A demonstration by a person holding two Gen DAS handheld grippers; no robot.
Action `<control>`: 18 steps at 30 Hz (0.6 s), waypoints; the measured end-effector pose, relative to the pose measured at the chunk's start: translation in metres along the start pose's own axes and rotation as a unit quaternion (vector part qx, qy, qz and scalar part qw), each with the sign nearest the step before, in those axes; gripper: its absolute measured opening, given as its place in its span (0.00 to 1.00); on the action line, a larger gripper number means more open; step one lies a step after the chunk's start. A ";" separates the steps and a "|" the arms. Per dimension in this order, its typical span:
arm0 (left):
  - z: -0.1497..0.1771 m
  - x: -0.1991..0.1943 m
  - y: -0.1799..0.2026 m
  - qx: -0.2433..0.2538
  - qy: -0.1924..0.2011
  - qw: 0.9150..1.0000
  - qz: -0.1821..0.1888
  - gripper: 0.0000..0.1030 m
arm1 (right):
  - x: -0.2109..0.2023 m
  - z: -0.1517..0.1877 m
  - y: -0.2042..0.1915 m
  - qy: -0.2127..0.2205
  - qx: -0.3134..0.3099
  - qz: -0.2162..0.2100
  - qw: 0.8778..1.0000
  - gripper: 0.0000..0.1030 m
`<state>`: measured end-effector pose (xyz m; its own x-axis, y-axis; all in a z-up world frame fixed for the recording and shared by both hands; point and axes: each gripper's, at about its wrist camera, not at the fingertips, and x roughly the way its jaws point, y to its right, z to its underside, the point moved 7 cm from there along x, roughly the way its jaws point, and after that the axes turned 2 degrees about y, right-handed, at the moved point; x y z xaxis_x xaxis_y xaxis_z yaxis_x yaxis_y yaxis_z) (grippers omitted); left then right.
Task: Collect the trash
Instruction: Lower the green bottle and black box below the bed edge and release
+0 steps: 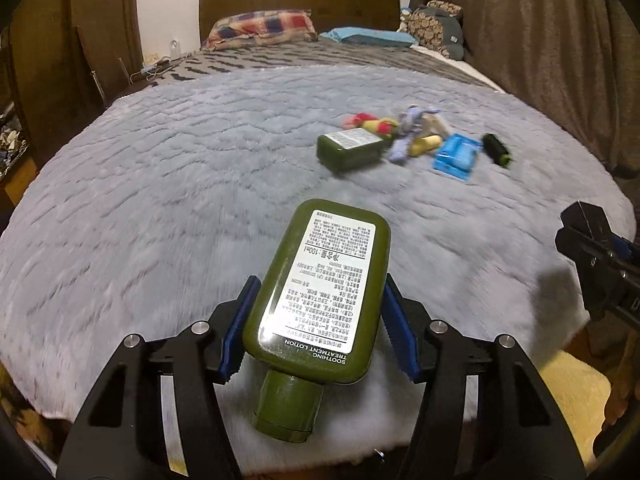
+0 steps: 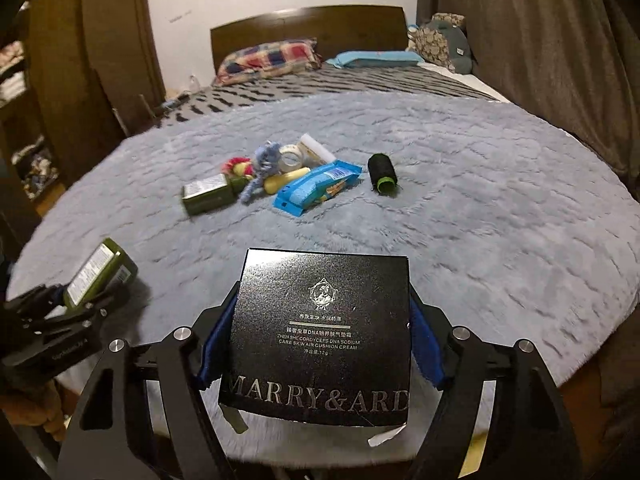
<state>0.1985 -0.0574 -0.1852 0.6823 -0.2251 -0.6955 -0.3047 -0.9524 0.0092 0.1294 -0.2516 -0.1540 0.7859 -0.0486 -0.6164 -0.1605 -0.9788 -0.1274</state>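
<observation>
Left gripper: clamped on green bottle, lifted for carrying away.
Right gripper: clamped on black box, likewise.

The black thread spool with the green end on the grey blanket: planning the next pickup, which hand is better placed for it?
Right, though neither is free: the black thread spool lies on the pile's right side, but the right gripper holds a black cosmetics box and the left gripper a green lotion bottle.
</observation>
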 end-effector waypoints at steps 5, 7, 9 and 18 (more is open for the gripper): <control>0.022 -0.040 0.008 -0.005 0.018 1.000 -0.001 0.55 | -0.037 0.015 0.001 0.012 -0.012 -0.014 1.000 0.73; 0.035 -0.051 0.012 -0.010 0.017 1.000 0.007 0.55 | -0.048 0.027 0.001 0.010 -0.011 -0.022 1.000 0.73; 0.049 -0.059 0.016 -0.010 0.015 1.000 0.012 0.55 | -0.054 0.040 0.001 0.004 -0.013 -0.027 1.000 0.73; 0.126 -0.047 0.037 0.000 -0.048 0.998 0.028 0.55 | -0.035 0.115 0.000 -0.078 -0.006 -0.045 0.996 0.73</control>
<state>0.0710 -0.0562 -0.2430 0.5969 -0.2564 -0.7603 -0.3407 -0.9389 0.0491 0.0336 -0.2272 -0.2216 0.6944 0.0708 -0.7161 -0.0854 -0.9800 -0.1796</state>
